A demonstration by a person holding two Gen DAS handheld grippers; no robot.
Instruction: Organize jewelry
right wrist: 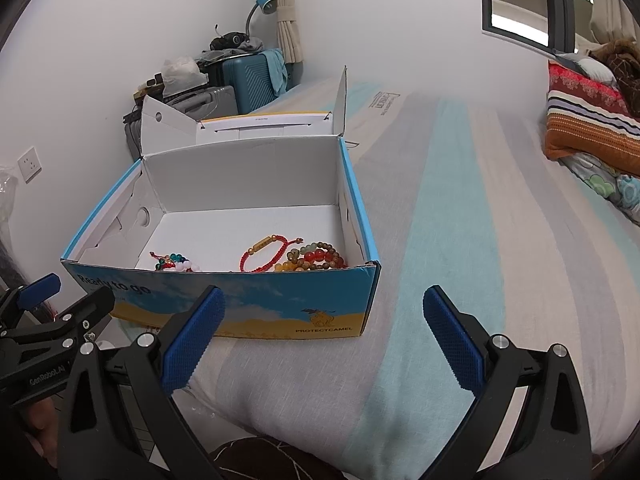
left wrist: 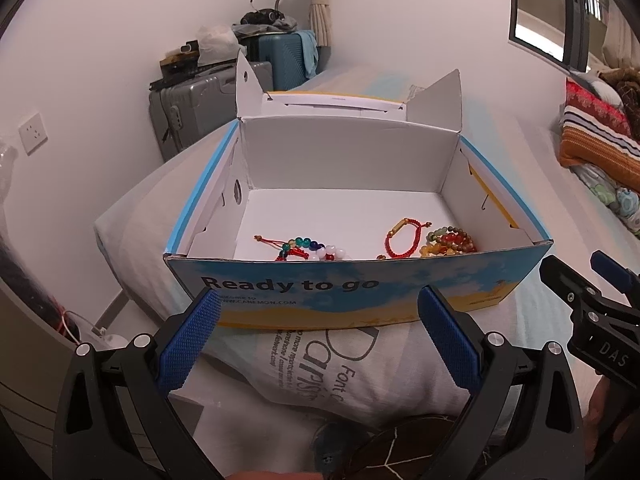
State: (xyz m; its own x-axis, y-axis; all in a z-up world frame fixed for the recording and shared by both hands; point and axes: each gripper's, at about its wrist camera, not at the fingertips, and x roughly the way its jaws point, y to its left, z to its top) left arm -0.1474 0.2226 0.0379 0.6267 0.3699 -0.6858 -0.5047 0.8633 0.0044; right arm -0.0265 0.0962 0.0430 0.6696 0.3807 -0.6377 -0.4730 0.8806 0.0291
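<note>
An open cardboard shoe box (left wrist: 344,292), its front panel printed "Ready to go", sits on a striped bed (right wrist: 460,240) with its lid (left wrist: 332,102) folded back toward the wall. Three pieces of jewelry lie on the white floor of the box, all close behind the front wall. At the left is a multicoloured bead bracelet (left wrist: 312,249) with red cord and white beads. Near the middle is a red cord bracelet (left wrist: 402,238) bearing a gold tube bead. At the right, near the right-hand wall, is a pile of amber and brown bead bracelets (left wrist: 450,242), just beside the red cord bracelet.

The left tool (left wrist: 318,338) is held in front of the box, its blue-padded fingers (left wrist: 188,348) spread wide and holding nothing. The right tool (right wrist: 322,338) is held to the right of it, level with the box's right front corner, likewise spread wide and empty. Each tool appears at the edge of the other's view.

Two suitcases (right wrist: 240,80) and a blue desk lamp (right wrist: 262,4) stand by the far wall; a striped pillow (right wrist: 588,120) lies at the right.
</note>
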